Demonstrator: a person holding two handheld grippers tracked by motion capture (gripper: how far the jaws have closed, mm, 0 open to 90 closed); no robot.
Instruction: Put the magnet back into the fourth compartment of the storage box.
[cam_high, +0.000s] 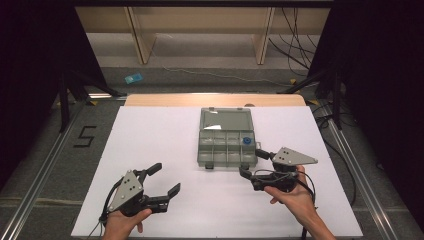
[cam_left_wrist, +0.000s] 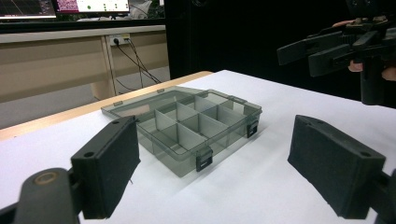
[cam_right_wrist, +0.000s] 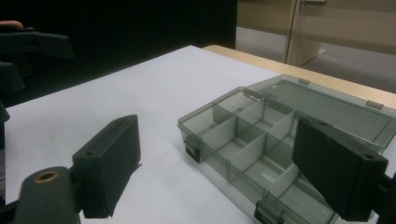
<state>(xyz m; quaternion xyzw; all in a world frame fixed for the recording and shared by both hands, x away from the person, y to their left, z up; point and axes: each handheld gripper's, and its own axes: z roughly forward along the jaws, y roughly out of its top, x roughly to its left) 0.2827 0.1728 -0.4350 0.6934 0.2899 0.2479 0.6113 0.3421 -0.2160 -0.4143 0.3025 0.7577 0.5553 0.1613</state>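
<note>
Smoky translucent plastic compartment box (cam_high: 227, 141), lid flat open, between two matte black claws (cam_high: 163, 180) (cam_high: 251, 161), both agape.

From the high view I can read one mark: a black "5" (cam_high: 85, 136) on the grey floor (cam_high: 45, 165), at the left of the frame. The monitors (cam_left_wrist: 91, 5) at the upper left of the left gripper view are too blurred for me to read.

The compartment box (cam_high: 227, 144) lies open on the table (cam_high: 150, 140), its lid behind it; the left claw (cam_high: 167, 179) sits well left-front of the box, the right claw (cam_high: 251, 161) just right-front.
</note>
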